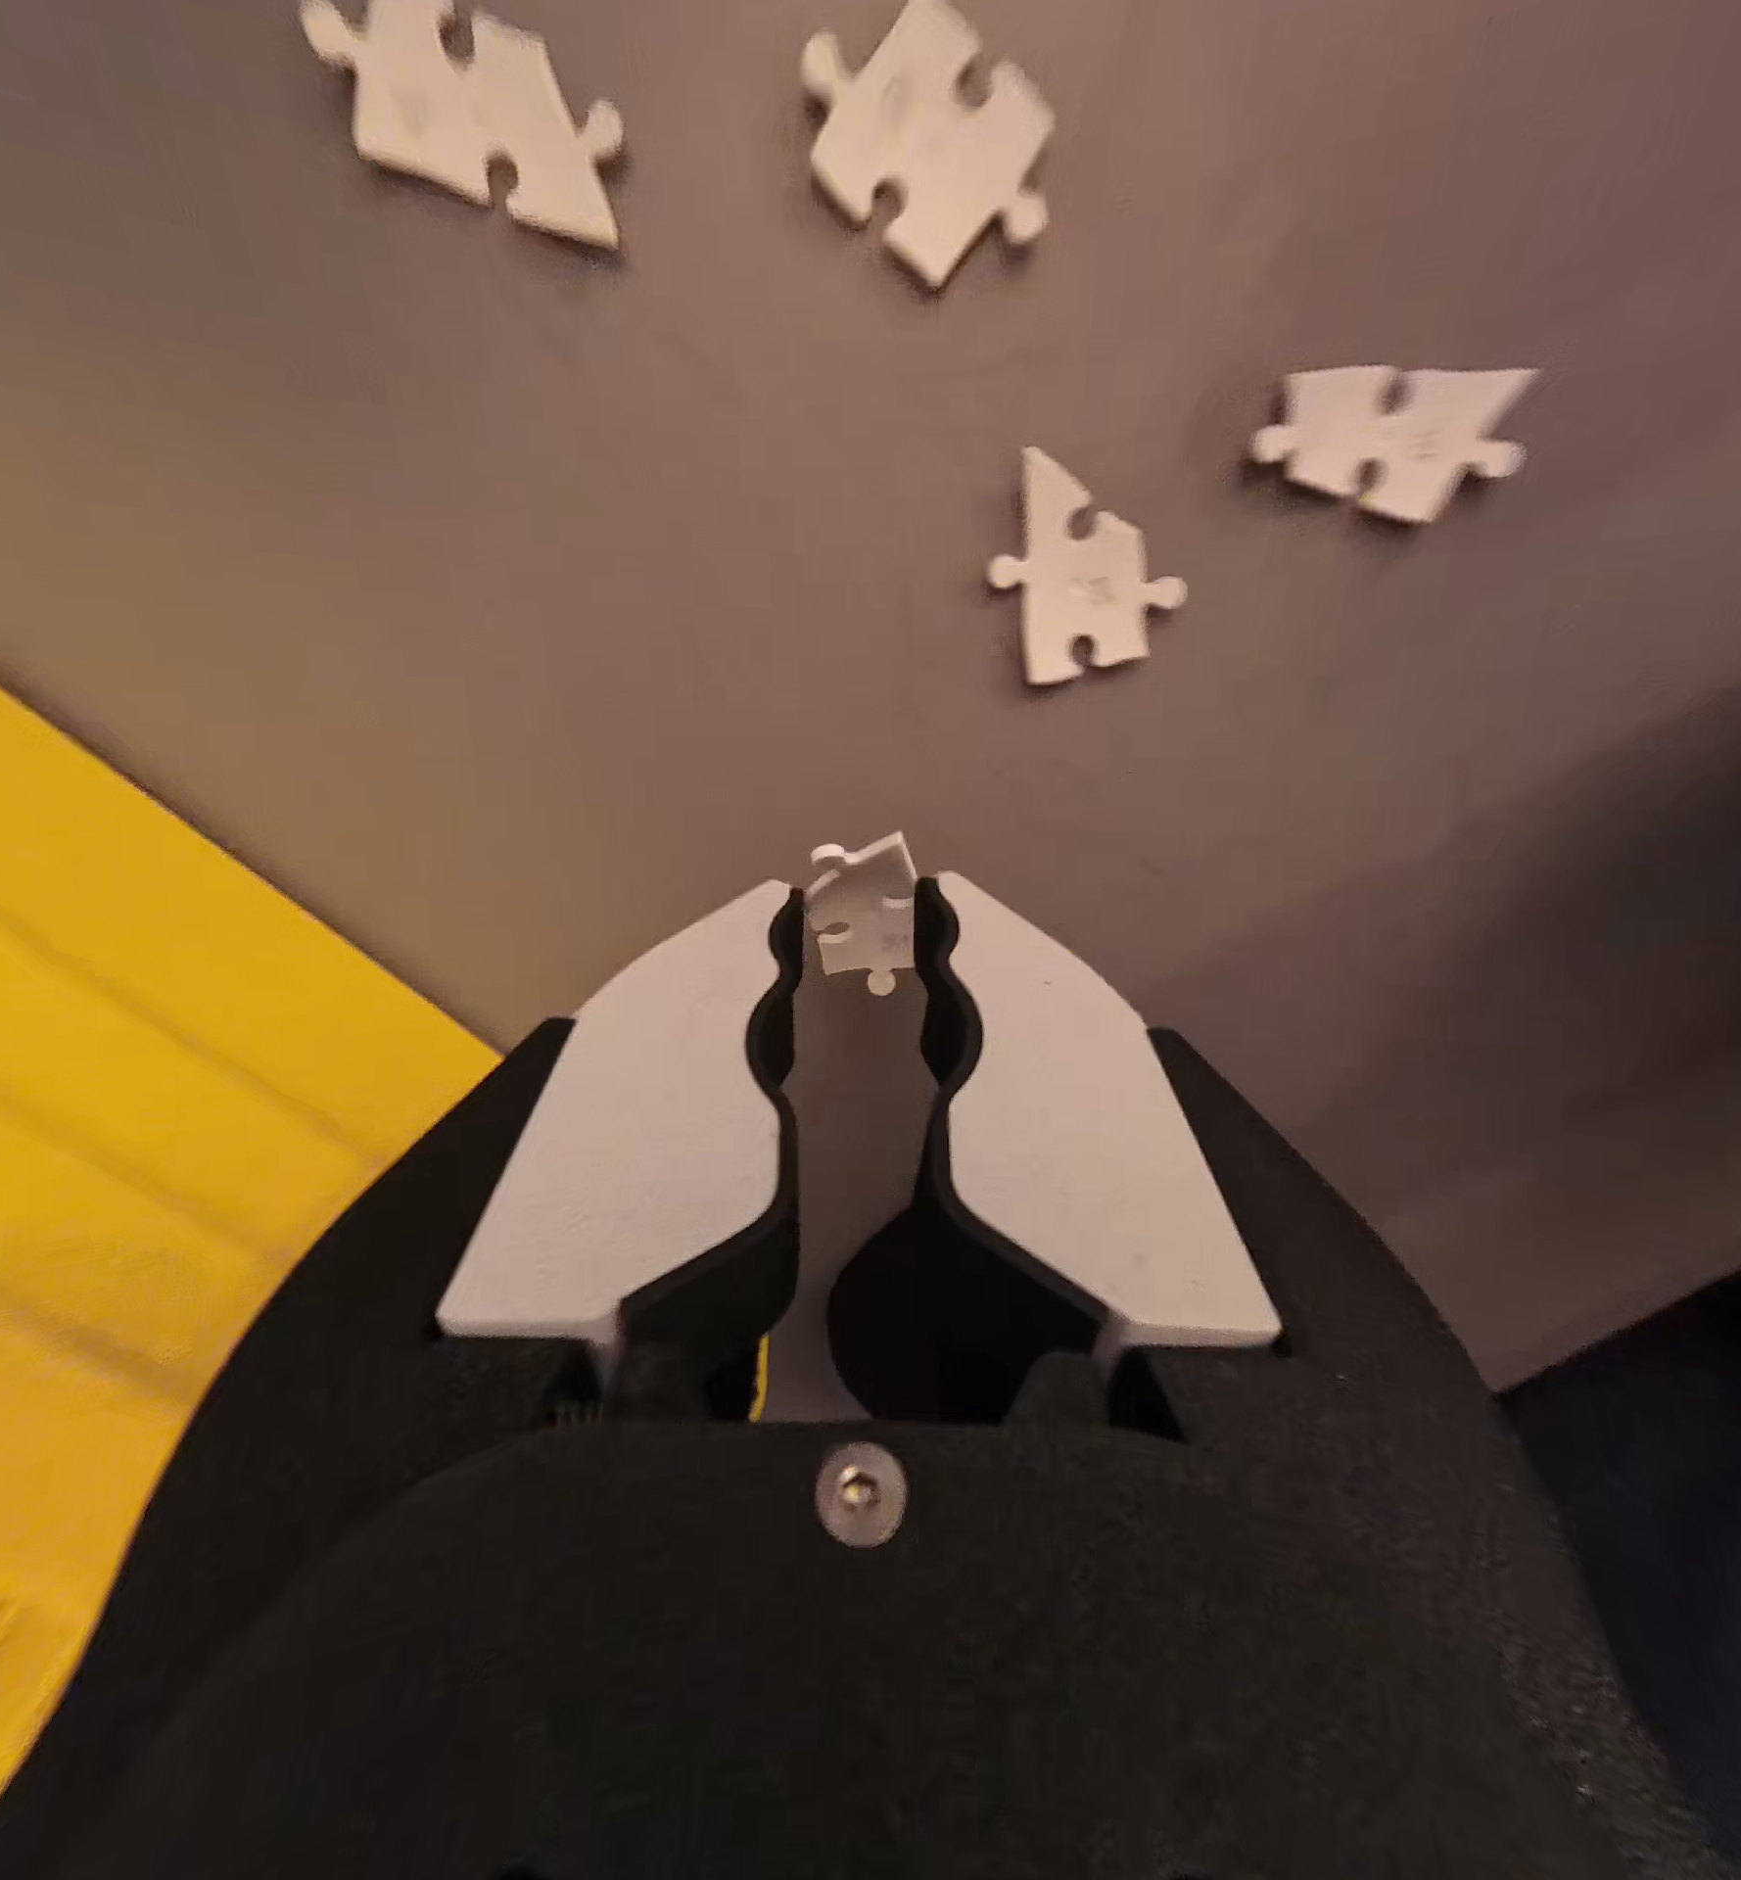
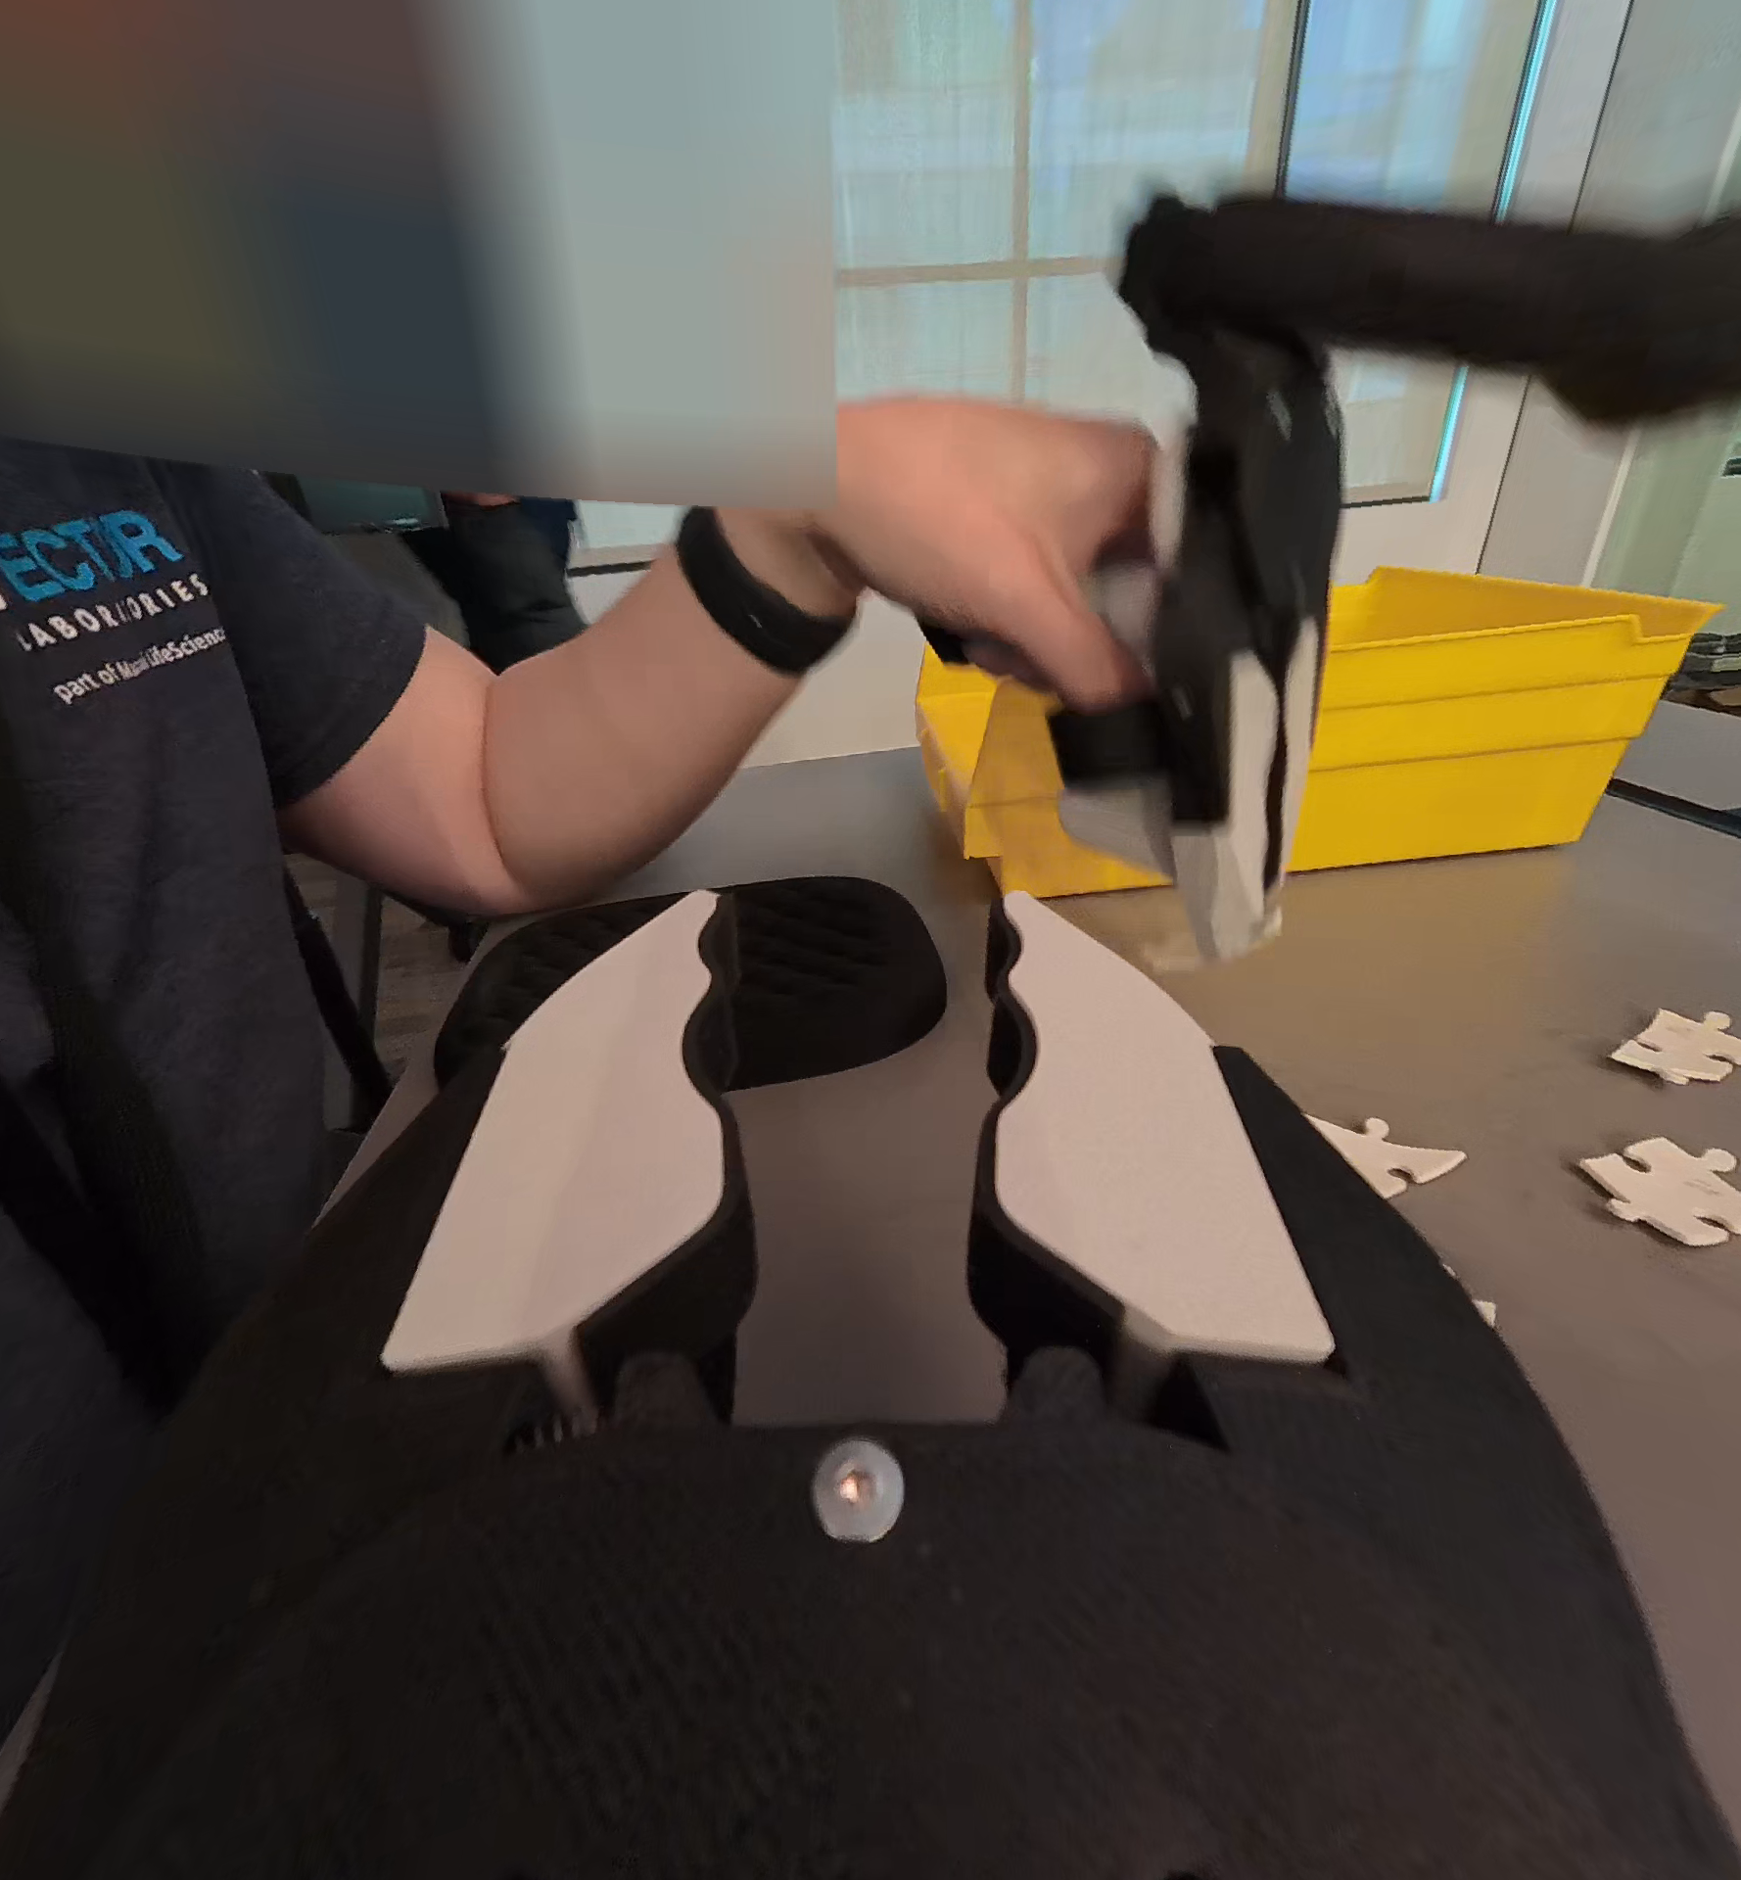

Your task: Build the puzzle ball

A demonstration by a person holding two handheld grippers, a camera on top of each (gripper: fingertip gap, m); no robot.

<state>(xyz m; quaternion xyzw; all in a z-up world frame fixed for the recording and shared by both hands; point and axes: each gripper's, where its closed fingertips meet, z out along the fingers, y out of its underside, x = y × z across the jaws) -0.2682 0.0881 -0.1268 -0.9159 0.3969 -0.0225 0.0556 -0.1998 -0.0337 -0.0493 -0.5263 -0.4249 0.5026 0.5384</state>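
My left gripper (image 1: 862,895) is shut on a small white puzzle piece (image 1: 861,921), held at the fingertips above the grey table (image 1: 439,458). Several white puzzle pieces lie flat ahead of it: one at top left (image 1: 480,132), one at top middle (image 1: 933,153), one at right (image 1: 1395,443), one nearer (image 1: 1080,580). My right gripper (image 2: 858,921) is open and empty, low over the table's near edge. In the right wrist view the left gripper (image 2: 1238,916) points down at the table, held by a hand (image 2: 989,539), with loose pieces (image 2: 1680,1048) to its right.
A yellow bin (image 2: 1456,732) stands on the table behind the left gripper; its yellow side (image 1: 83,1017) fills the left of the left wrist view. A person in a dark shirt (image 2: 134,814) sits at the left. A black chair seat (image 2: 826,977) lies beyond the table edge.
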